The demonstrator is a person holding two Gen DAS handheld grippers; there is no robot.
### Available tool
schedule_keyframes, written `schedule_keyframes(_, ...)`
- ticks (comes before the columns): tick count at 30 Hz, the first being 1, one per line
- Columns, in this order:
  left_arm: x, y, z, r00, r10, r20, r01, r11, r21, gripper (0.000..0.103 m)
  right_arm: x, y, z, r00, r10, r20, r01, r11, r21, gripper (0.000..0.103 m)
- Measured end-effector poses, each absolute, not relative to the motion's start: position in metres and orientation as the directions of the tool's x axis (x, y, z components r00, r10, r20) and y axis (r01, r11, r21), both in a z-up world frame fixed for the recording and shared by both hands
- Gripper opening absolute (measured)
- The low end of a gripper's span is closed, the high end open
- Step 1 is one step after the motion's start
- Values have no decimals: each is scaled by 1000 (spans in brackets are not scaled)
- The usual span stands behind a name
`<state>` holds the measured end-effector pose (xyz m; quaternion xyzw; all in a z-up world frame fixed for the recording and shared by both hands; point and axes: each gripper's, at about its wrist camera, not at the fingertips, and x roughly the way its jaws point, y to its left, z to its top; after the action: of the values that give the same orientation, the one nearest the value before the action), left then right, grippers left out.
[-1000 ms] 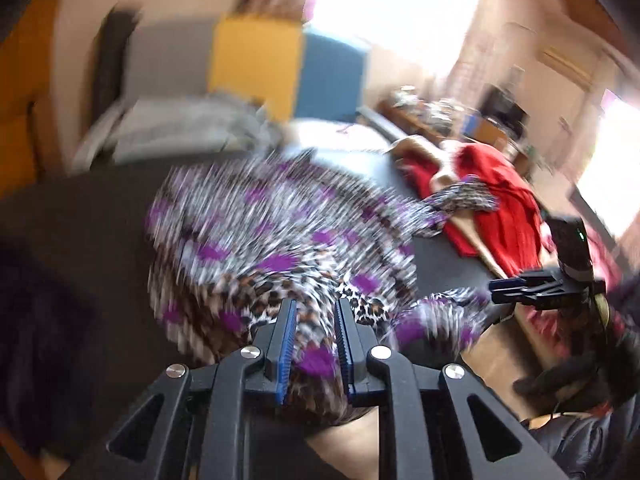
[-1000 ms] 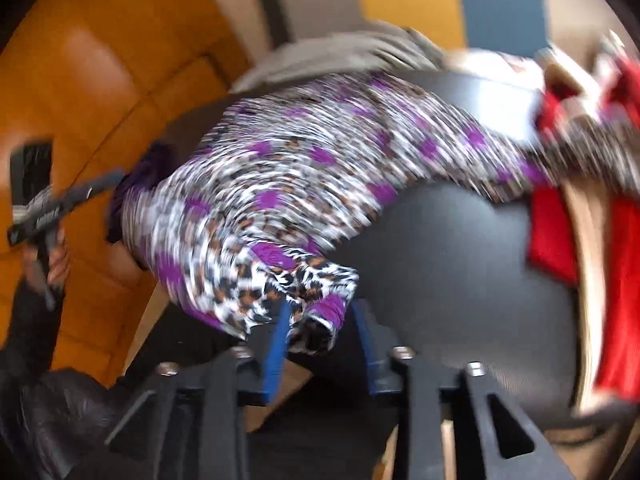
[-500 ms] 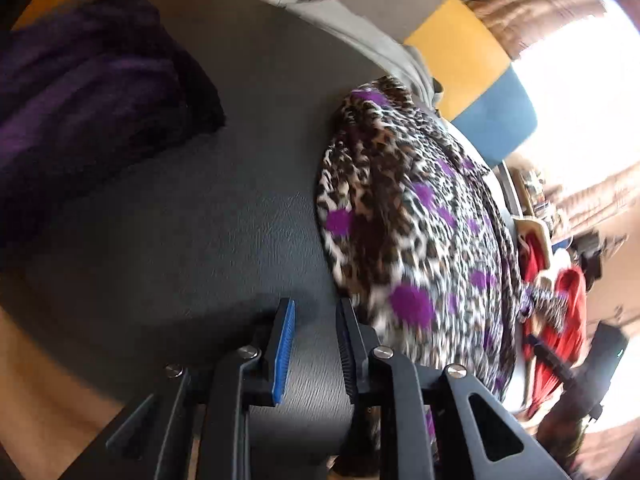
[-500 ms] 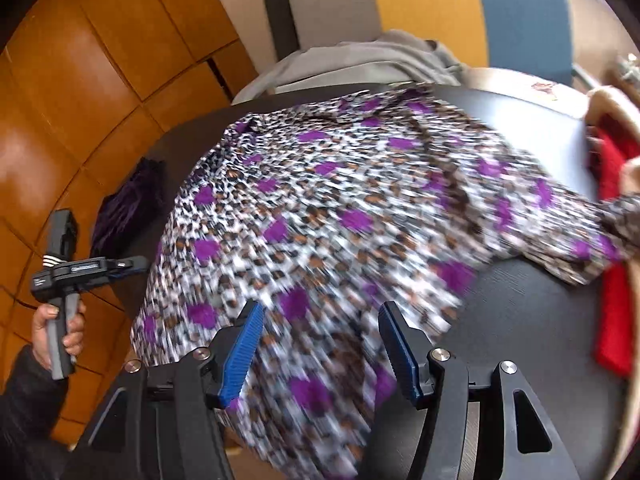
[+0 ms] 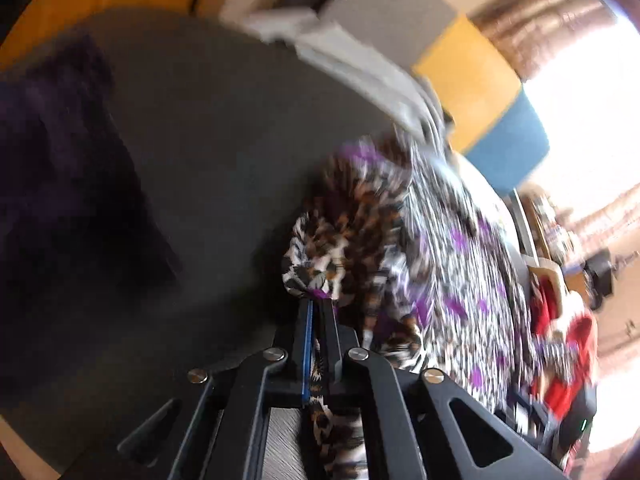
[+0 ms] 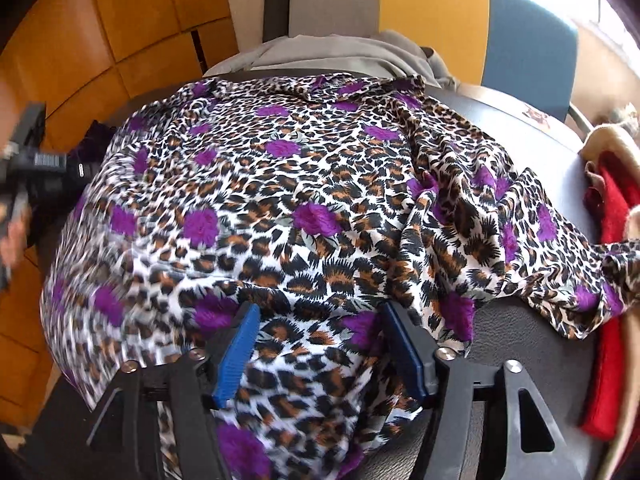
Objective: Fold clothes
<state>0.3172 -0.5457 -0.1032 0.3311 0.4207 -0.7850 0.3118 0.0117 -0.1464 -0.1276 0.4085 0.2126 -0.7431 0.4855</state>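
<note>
A leopard-print garment with purple flowers (image 6: 304, 184) lies spread over a dark round table (image 6: 532, 128), its near edge hanging over the front. My right gripper (image 6: 316, 316) is open, its jaws wide apart just above the garment's near edge. In the left wrist view the left gripper (image 5: 318, 304) is shut on a bunched left edge of the same garment (image 5: 440, 248), lifting it off the table (image 5: 208, 152). The left gripper's body also shows at the left edge of the right wrist view (image 6: 36, 164).
A dark purple cloth (image 5: 60, 168) lies on the table's left side. A red garment (image 6: 608, 240) and a beige one lie at the right edge. A grey garment (image 6: 340, 52) lies at the back, before a grey, yellow and blue chair back (image 6: 432, 12). Orange wall panels stand left.
The right gripper has let go of the garment and opened wide. The left gripper moved to the garment's left edge and shut on it.
</note>
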Motion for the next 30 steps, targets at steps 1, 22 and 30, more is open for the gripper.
schedule_keyframes(1, 323, -557, -90, -577, -253, -776, 782, -444, -437, 2, 11, -146, -128, -194, -553, -810, 892, -443, 89, 67)
schedule_keyframes(22, 288, -477, -66, -441, -272, -855, 663, -742, -106, 15, 44, -149, -114, -238, -585, -776, 927, -376, -1, 81)
schedule_keyframes(30, 273, -420, -111, -450, -89, -889, 562, -801, -205, 19, 110, -128, -113, -19, -529, -849, 993, -112, 48, 80)
